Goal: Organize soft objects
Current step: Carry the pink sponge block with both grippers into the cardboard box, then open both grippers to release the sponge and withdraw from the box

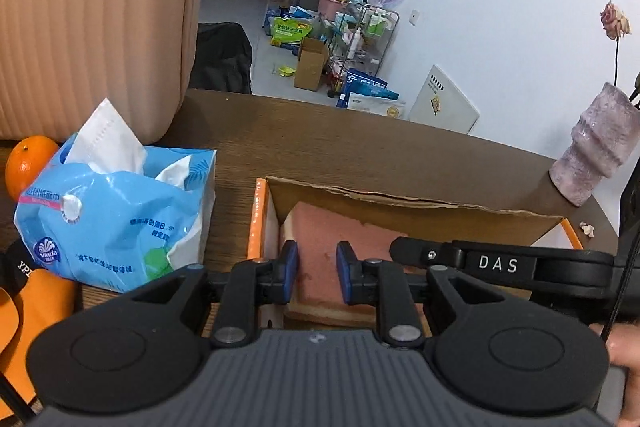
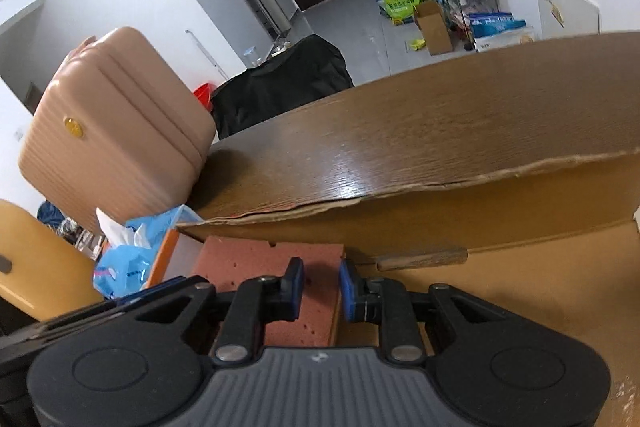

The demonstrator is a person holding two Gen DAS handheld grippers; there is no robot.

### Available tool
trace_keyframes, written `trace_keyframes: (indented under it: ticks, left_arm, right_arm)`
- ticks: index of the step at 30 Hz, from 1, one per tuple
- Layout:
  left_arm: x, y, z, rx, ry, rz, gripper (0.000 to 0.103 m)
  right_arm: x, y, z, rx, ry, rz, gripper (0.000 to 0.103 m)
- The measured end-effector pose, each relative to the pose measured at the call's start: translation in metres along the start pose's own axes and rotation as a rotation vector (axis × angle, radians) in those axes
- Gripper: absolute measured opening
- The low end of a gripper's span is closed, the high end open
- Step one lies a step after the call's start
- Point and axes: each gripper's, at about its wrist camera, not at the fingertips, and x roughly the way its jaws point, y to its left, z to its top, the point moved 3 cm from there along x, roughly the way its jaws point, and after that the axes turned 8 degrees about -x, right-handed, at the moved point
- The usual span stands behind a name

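Both grippers, left gripper (image 1: 317,267) and right gripper (image 2: 320,289), hover part-open and empty over the pink sponge (image 1: 328,227) lying low-centre in the cardboard box (image 1: 400,203), so a shallow pinch could squash it and slip off.

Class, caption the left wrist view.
Left gripper open above pink sponge in cardboard box.

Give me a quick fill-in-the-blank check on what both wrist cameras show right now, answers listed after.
1. The pink sponge lies inside the ____ box.
2. The tissue pack left of the box is mainly ____ in colour.
3. Behind the tissue pack, beside the pink suitcase, sits an ____.
4. The left gripper and the right gripper both have their jaws ____, over the sponge.

Missing words: cardboard; blue; orange; open
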Motion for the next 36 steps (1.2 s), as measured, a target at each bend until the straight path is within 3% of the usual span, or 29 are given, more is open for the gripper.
trace_keyframes:
  ticks: [5, 10, 14, 16, 19, 23, 25, 27, 36]
  left_arm:
    - [-0.018, -0.002, 0.002, 0.04, -0.03, 0.04, 0.021]
    - [-0.075, -0.005, 0.009, 0.044, -0.077, 0.043, 0.022]
    - [-0.138, -0.013, 0.008, 0.073, -0.134, 0.048, 0.035]
    - [-0.17, -0.018, 0.002, 0.103, -0.172, 0.059, 0.043]
    - [-0.211, -0.022, -0.013, 0.12, -0.209, 0.048, 0.049]
    - [-0.249, -0.028, -0.038, 0.149, -0.255, 0.063, 0.067]
    - [-0.264, -0.033, -0.049, 0.163, -0.285, 0.059, 0.075]
    - [-0.278, -0.038, -0.061, 0.178, -0.302, 0.048, 0.081]
    - [-0.334, -0.03, -0.149, 0.16, -0.434, 0.017, 0.095]
  right_arm:
    - [-0.023, 0.007, 0.005, -0.053, -0.012, -0.045, 0.021]
    - [-0.091, 0.005, 0.011, -0.083, -0.081, -0.083, 0.021]
    - [-0.158, 0.007, 0.003, -0.155, -0.138, -0.157, 0.028]
    - [-0.193, 0.008, -0.005, -0.173, -0.168, -0.189, 0.04]
    - [-0.246, 0.006, -0.025, -0.183, -0.212, -0.187, 0.06]
    - [-0.301, 0.004, -0.052, -0.199, -0.263, -0.228, 0.065]
    - [-0.325, 0.006, -0.064, -0.198, -0.293, -0.236, 0.079]
    - [-0.34, 0.012, -0.076, -0.208, -0.322, -0.238, 0.086]
    - [-0.396, 0.048, -0.166, -0.377, -0.479, -0.317, 0.088]
